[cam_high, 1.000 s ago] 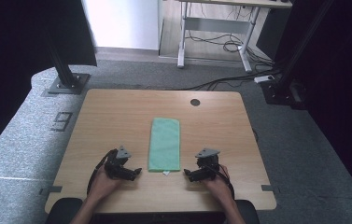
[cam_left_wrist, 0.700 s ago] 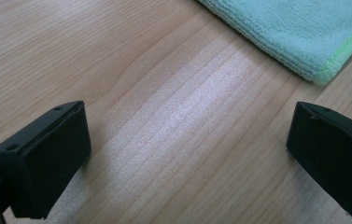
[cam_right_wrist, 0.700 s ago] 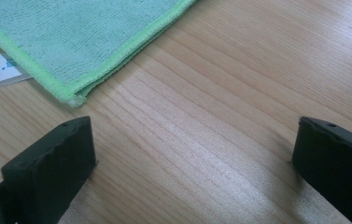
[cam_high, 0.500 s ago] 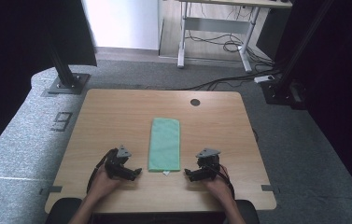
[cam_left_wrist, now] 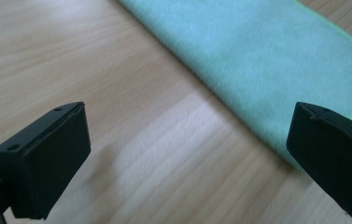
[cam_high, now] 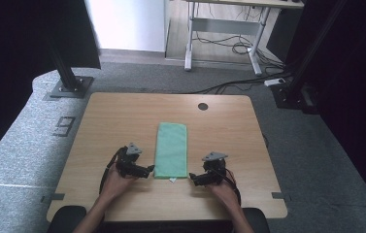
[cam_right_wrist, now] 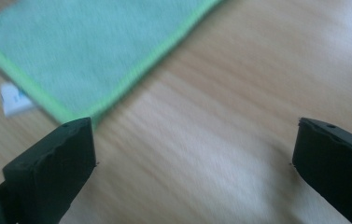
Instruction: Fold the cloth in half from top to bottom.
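Note:
A folded green cloth (cam_high: 172,149) lies lengthwise in the middle of the wooden table (cam_high: 122,116). My left gripper (cam_high: 147,170) rests low at the cloth's near left corner, jaws wide open, nothing between them; the cloth (cam_left_wrist: 267,60) runs past its right jaw. My right gripper (cam_high: 193,178) sits just off the cloth's near right corner, also open and empty. In the right gripper view the cloth's corner (cam_right_wrist: 85,56) with its bright green hem lies by the left jaw, and a small white label (cam_right_wrist: 15,99) sticks out beside it.
A round cable hole (cam_high: 202,106) sits near the table's far edge. Black frame posts (cam_high: 64,73) stand on the grey carpet at the far left and right. A white desk frame with cables (cam_high: 229,39) is beyond the table.
The right gripper has edged slightly toward the cloth's near right corner. The left gripper and the cloth have stayed in place.

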